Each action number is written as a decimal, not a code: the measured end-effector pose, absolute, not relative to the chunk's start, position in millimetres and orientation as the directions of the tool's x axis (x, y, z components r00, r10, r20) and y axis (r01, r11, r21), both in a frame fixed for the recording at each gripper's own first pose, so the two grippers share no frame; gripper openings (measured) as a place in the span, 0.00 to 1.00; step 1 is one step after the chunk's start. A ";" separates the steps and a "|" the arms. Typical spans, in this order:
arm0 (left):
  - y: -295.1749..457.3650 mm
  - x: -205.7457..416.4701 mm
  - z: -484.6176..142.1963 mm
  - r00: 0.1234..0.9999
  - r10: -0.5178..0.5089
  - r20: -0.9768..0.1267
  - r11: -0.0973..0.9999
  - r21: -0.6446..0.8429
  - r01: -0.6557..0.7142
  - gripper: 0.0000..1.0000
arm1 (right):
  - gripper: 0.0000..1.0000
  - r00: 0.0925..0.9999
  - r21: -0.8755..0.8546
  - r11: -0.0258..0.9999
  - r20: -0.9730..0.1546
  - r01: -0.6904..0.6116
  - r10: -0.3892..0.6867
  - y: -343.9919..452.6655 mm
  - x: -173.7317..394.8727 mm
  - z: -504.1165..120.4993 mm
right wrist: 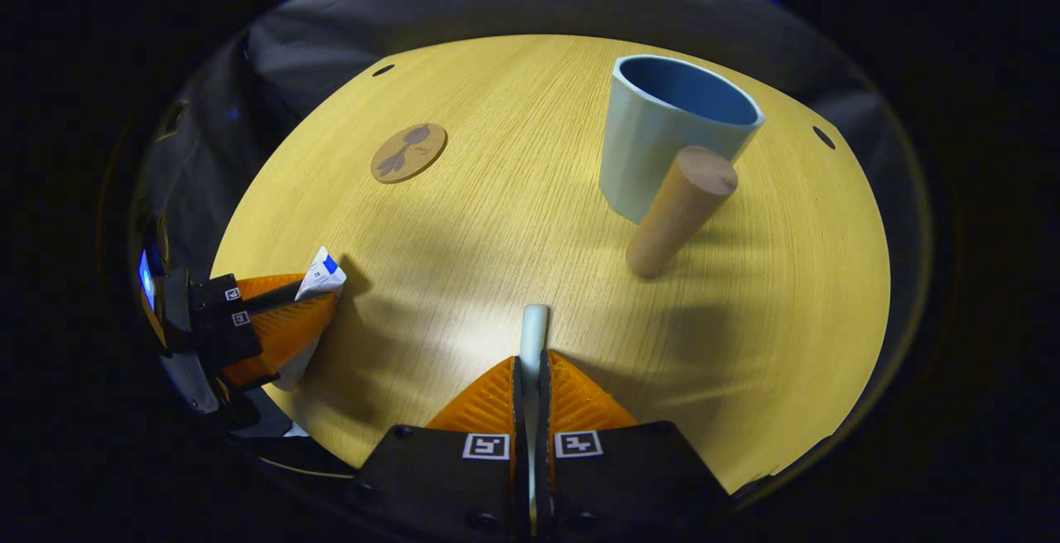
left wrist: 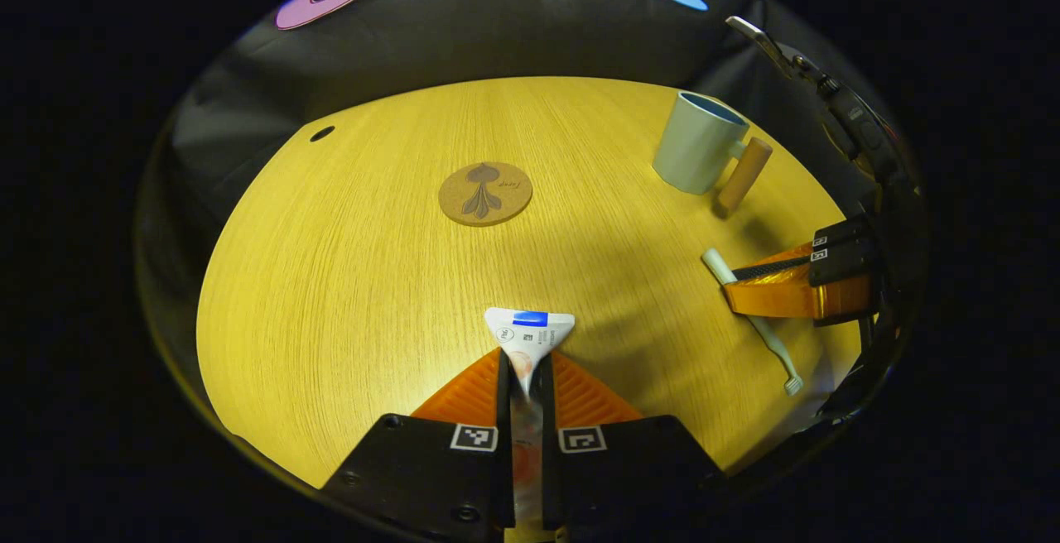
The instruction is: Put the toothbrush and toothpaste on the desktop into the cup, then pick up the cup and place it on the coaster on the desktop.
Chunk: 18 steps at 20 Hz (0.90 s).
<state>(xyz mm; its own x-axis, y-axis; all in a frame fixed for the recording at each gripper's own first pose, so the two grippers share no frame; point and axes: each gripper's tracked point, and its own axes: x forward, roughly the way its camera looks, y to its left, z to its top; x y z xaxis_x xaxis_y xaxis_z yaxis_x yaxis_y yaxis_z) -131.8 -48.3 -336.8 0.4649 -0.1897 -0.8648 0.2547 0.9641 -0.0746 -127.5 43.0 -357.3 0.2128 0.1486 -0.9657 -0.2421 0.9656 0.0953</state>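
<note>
Yellow wood-grain laminate forms the round desktop (left wrist: 348, 295), which carries a pale blue cup with a cylindrical wooden handle (left wrist: 700, 154) and a round cork coaster with a dark printed motif (left wrist: 485, 194), well apart from each other.

Left gripper (left wrist: 525, 365): closed on the white toothpaste tube with a blue mark (left wrist: 528, 336). The crimped flat end projects forward past the fingertips; the tube body runs back between the fingers. Judged light and soft: it will likely deform under pressure, so the flat mid-body is the sound place to hold, as here.

Right gripper (right wrist: 530, 377): closed on the slim white plastic toothbrush (right wrist: 534, 328). The left gripper view shows the grip on the handle, with the blunt end toward the cup and the bristle head (left wrist: 792, 384) trailing on the other side. Judged light, stiff and smooth, so it may pivot or slip in a narrow pinch.

From the right gripper, the cup stands ahead and to the right, its handle leaning toward the fingers and its mouth open upward. Neither item is in the cup yet
</note>
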 end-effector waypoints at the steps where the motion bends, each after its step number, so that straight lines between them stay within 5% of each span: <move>1: -48.6 -130.7 -337.5 0.472 -0.189 -0.861 0.965 -0.075 0.249 0.09 | 0.06 0.216 0.095 0.966 -0.965 -0.242 0.149 43.4 -127.9 -357.2; 5: -51.1 -131.4 -333.7 0.483 -0.206 -0.851 0.965 -0.097 0.242 0.01 | 0.06 0.242 0.093 0.968 -0.958 -0.233 0.150 43.4 -127.4 -356.8; 18: -58.7 -118.2 -282.5 0.586 -0.245 -0.772 0.964 -0.129 0.233 0.00 | 0.06 0.352 0.195 0.963 -0.902 -0.188 0.251 50.0 -130.5 -334.0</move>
